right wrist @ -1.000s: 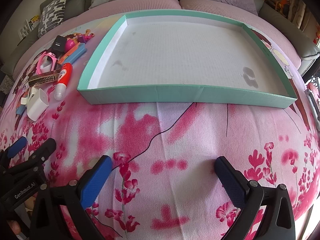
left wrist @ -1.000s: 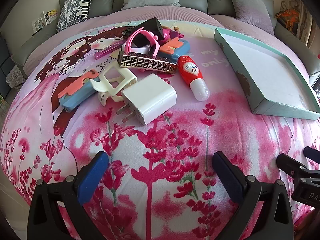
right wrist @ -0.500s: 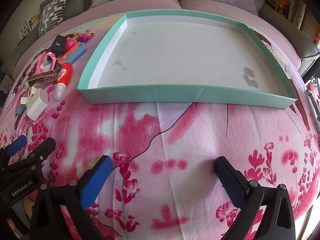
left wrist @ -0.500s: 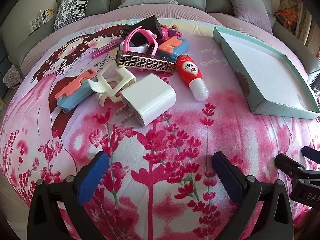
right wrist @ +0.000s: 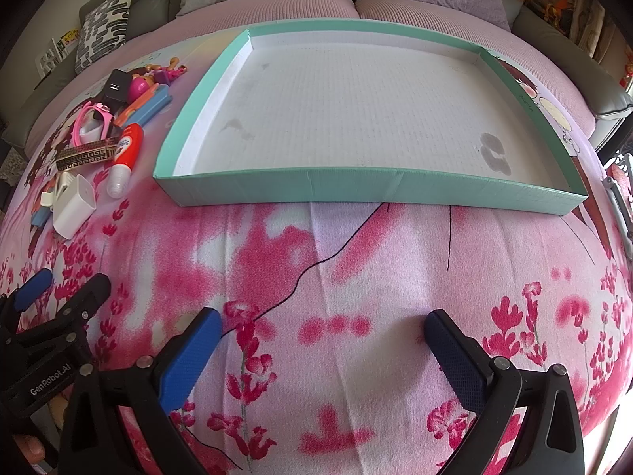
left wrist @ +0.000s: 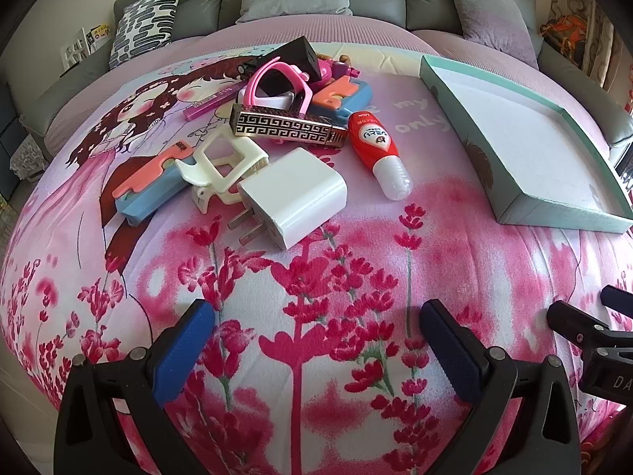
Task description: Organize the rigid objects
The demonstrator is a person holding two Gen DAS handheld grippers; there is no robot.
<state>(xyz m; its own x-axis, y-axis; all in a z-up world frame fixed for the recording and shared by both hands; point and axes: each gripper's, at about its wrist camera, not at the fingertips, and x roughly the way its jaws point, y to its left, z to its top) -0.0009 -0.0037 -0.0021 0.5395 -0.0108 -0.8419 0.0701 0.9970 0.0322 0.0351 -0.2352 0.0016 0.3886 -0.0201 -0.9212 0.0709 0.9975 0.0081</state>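
Right now, nothing is being held. The left claw (left wrist: 316,340) is being kept spread wide above the pink flowered blanket (left wrist: 316,277) on the bed, and the right claw (right wrist: 322,346) is spread wide too, with nothing between its blue pads.

The small hard things are lying in a heap in front of the left claw: a white square plug charger (left wrist: 292,196), a cream plastic hair clip (left wrist: 221,162), a red and white tube (left wrist: 378,150), a long gold patterned box (left wrist: 287,130), a pink plastic watch band (left wrist: 277,83) and a blue and orange toy piece (left wrist: 148,190). The big flat teal cardboard tray (right wrist: 368,190) is sitting to the right of the heap, with nothing in it.

The sorting looks like it is only just being started. The plug charger is nearest, so it is probably the first thing to be picked. The left claw would need to be moved forward, lowered around its sides and squeezed, and then the charger carried over the tray wall.
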